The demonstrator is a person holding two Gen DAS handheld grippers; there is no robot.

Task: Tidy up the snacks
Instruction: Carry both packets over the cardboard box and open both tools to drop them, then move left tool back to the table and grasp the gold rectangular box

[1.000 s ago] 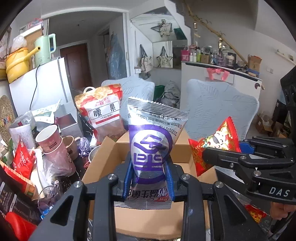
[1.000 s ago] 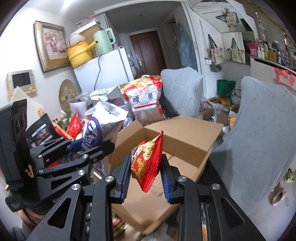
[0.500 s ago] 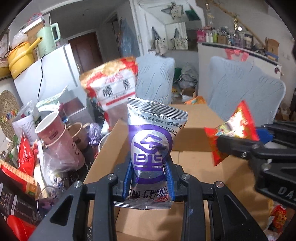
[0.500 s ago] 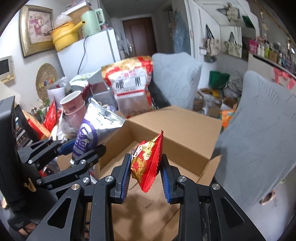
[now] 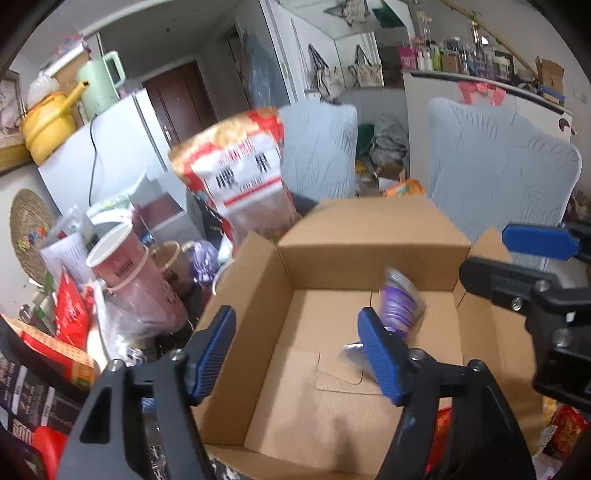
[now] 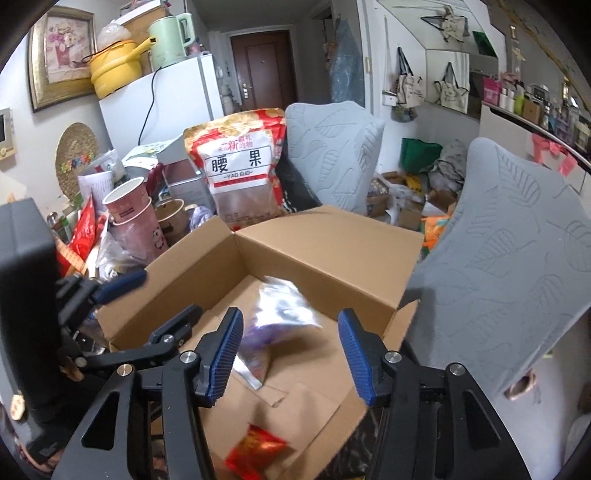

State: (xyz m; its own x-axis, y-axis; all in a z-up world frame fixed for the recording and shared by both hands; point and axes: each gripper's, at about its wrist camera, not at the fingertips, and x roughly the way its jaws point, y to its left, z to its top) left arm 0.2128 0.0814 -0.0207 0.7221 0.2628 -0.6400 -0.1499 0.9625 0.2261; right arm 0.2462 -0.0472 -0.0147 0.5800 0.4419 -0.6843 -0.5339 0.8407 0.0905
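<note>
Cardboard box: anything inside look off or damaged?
No damage shows. In the cardboard box, the purple-silver packet is motion-blurred, seemingly mid-fall, and the red packet lies near the front edge. Both grippers are open.

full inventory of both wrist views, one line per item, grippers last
cardboard box: 1, brown, open, centre, below both grippers
silver-purple snack packet: 1, blurred, inside the box
red snack packet: 1, blurred, near front of box floor
cashew bag: 1, red and white, upright behind the box
paper cups: stacked, pink, left of the box
mug: 1, tan, beside the cups
fridge: 1, white, back left
kettle: 1, pale green, on the fridge
pot: 1, yellow, on the fridge
chairs: 2, grey, behind and right of box
left gripper: black, blue pads, open, nothing held
right gripper: black, blue pads, open, nothing held
</note>
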